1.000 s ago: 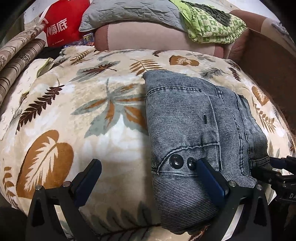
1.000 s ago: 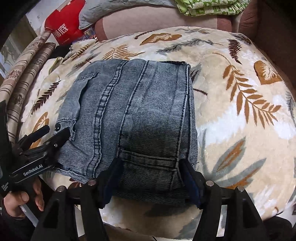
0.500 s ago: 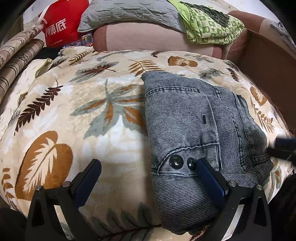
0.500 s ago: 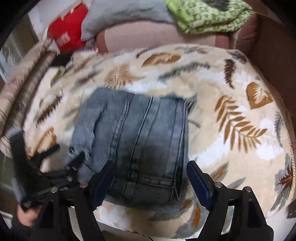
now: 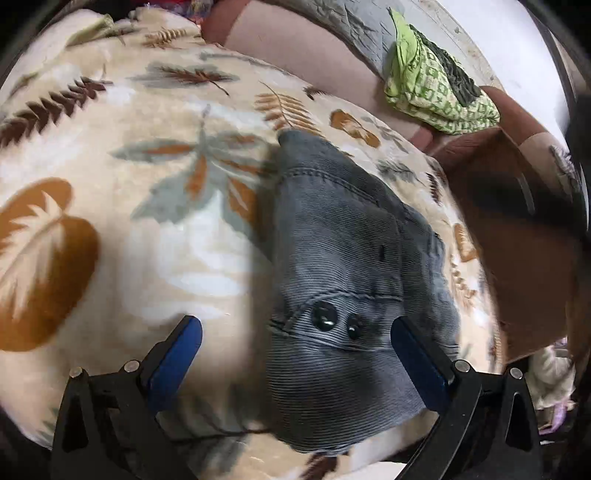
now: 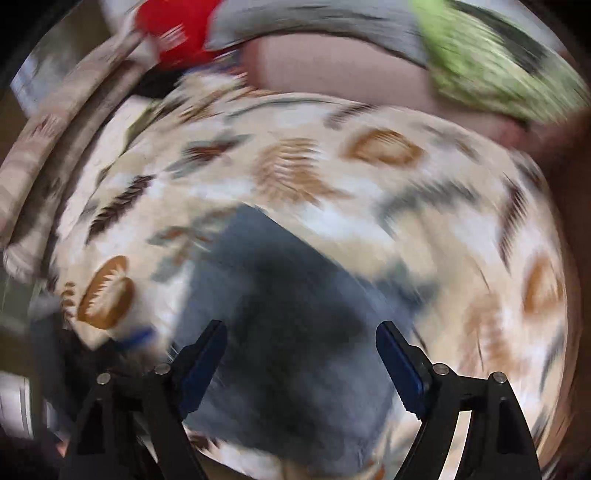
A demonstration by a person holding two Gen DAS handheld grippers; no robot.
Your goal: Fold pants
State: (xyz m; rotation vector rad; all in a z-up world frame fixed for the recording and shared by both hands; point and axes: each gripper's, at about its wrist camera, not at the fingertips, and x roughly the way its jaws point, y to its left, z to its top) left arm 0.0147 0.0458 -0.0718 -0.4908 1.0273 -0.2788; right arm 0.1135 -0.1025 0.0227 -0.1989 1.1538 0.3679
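The folded grey-blue denim pants [image 5: 343, 266] lie on the leaf-patterned blanket [image 5: 122, 236], two dark buttons facing up near the front. My left gripper [image 5: 295, 350] is open and empty, its blue pads wide apart just above the near end of the pants. In the blurred right wrist view the pants [image 6: 280, 332] show as a dark blue patch on the blanket [image 6: 369, 206]. My right gripper [image 6: 301, 358] is open and empty, held above them.
A pink cushion [image 5: 295, 40] and a green patterned cloth [image 5: 436, 92] lie at the back. A brown box wall [image 5: 517, 236] stands to the right of the blanket. A red bag [image 6: 173, 29] and rolled patterned fabric [image 6: 48, 147] are at the back left.
Both grippers have let go of the pants' edges and pulled back and up. Both views swing and tilt, the right one fast enough to blur. The pants stay folded in place.
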